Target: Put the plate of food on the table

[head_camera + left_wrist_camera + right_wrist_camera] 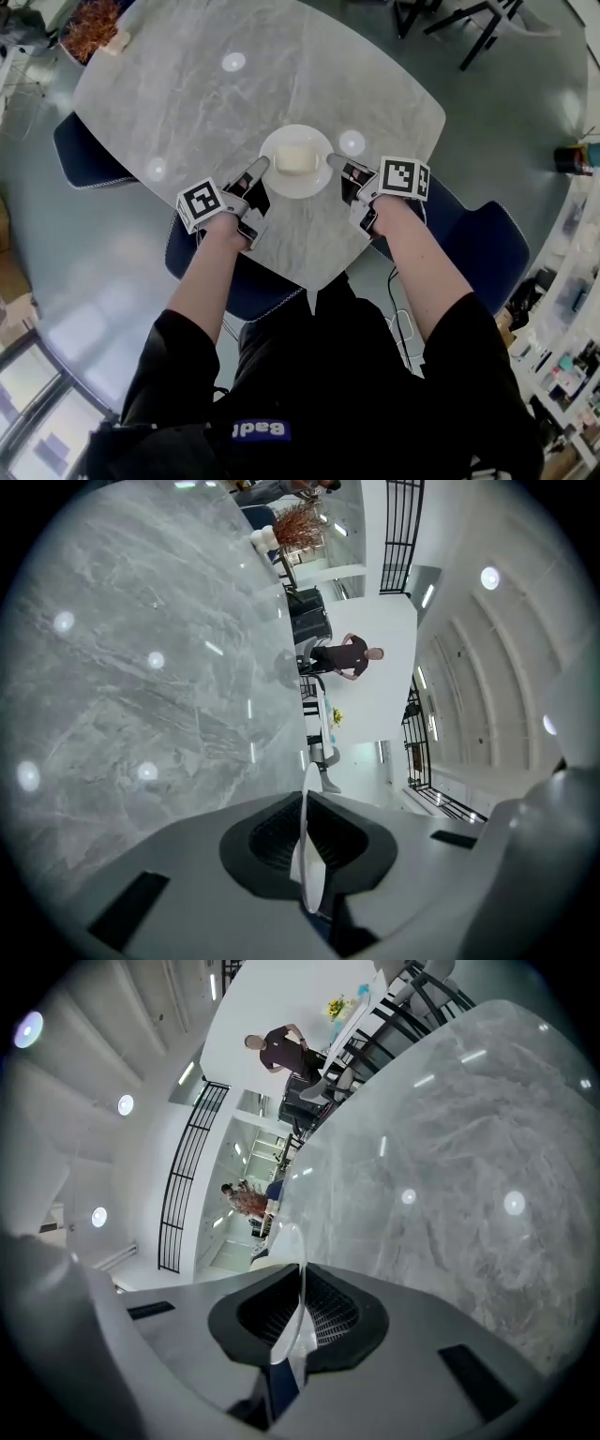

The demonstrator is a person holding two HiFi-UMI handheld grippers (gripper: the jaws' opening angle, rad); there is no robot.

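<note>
A white plate with a pale block of food rests on or just above the grey marble table, near its front edge. My left gripper is shut on the plate's left rim. The right gripper is shut on the plate's right rim. In the left gripper view the plate's thin rim runs edge-on between the jaws of the left gripper. The right gripper view shows the same rim pinched in the right gripper.
Blue chairs stand around the table: one at the left, one at the right, one under the front edge. A dried plant arrangement sits at the far left corner. A person stands in the background.
</note>
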